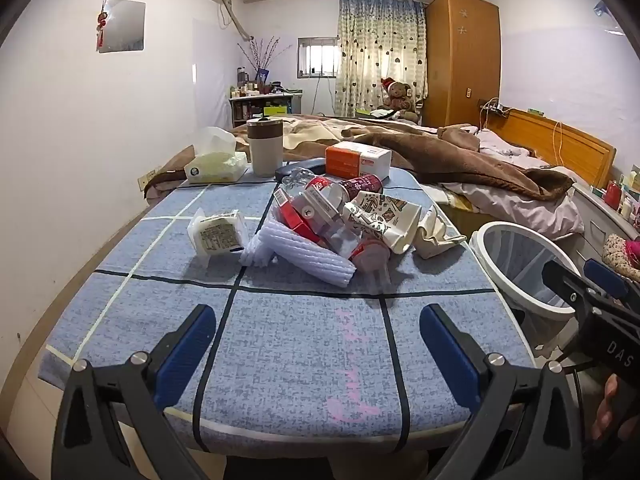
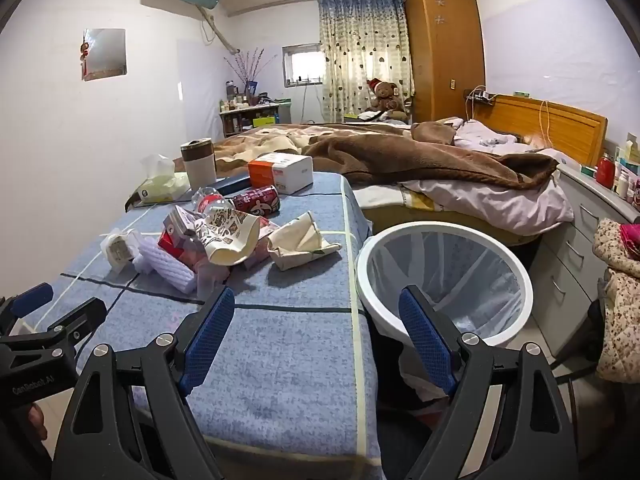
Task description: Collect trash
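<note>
Trash heaped mid-worktop (image 1: pixel 280 340), toward the far edge: white ribbed foam sleeve (image 1: pixel 304 252), red carton (image 1: pixel 294 216), crushed clear bottle (image 1: pixel 320 200), dark red can (image 1: pixel 362 184), printed paper cup (image 1: pixel 384 216), crumpled beige wrapper (image 2: pixel 302 246), small labelled packet (image 1: pixel 218 234) just left of the heap. White-rimmed bin (image 2: pixel 444 276) lined with a thin bag, off the worktop's right edge. Left hand-held gripper (image 1: pixel 316 350) over the near edge, jaws wide apart, nothing between. Right hand-held gripper (image 2: pixel 316 336) at the near right corner, likewise spread and empty. Nothing in the bin yet, by the look of it. Risks, as judged: pieces interlocked, so lifting one likely drags neighbours off the edge; can and bottle prone to rolling; crushed plastic apt to slip from a pinch; tissue pack (image 1: pixel 216 164), tumbler (image 1: pixel 266 146) and orange-and-white box (image 1: pixel 358 160) along the far edge easily mistaken for trash.
</note>
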Tool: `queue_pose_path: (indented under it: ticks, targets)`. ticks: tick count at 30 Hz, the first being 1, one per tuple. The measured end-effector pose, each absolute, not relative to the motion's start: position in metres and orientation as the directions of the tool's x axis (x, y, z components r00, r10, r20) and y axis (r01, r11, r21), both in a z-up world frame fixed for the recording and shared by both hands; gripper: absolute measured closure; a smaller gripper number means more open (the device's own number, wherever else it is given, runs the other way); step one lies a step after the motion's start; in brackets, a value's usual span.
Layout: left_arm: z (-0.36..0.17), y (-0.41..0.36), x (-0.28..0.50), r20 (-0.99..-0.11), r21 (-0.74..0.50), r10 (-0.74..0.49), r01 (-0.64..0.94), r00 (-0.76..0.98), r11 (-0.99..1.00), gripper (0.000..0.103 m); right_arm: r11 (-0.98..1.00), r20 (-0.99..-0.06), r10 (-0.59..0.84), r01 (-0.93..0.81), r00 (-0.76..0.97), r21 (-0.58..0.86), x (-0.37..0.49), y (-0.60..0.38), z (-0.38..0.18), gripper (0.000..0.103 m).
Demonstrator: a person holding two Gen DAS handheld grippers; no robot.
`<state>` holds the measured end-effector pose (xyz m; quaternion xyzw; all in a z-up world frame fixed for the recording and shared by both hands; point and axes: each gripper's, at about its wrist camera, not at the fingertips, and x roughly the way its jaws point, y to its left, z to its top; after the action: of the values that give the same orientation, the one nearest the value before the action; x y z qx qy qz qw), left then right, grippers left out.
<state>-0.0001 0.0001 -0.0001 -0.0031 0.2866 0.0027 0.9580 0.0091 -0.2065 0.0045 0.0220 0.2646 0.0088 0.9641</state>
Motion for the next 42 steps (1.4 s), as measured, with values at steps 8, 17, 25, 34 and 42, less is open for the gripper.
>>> queue_pose_path:
  ticks: [8,17,25,34,42]
  targets:
    - [0.0005,-0.0003,0.0011,-0.553,-0.012,0.006,-0.015,0.833,1.0,0.0,0.999,-0.505,0.025,-0.001,0.863,0.048,0.0079,-0.2058,0.0053,0.017]
    - [-0.0011,0.0017,0.0029,-0.553,-0.013,0.007,-0.017,0.833,1.0,0.0,0.999,-0.509,0.02,-0.004,0.861,0.033,0.0078,-0.205,0.0073,0.017]
    - [0.0004,0.0018,0.0004,-0.551,-0.016,0.005,-0.016,0.834,1.0,0.0,1.0,-0.505,0.019,-0.004,0.863,0.031,0.0034,-0.2082,0.0078,0.017]
    - [0.0011,0.0056,-0.002,-0.548,-0.019,0.007,-0.02,0.836,1.0,0.0,1.0,-0.506,0.015,-0.003,0.862,0.026,0.0072,-0.2054,0.0043,0.017]
    - [0.0008,0.006,-0.0021,-0.549,-0.018,0.007,-0.02,0.836,1.0,0.0,1.0,-0.505,0.016,-0.005,0.863,0.023,0.0073,-0.2042,0.004,0.017]
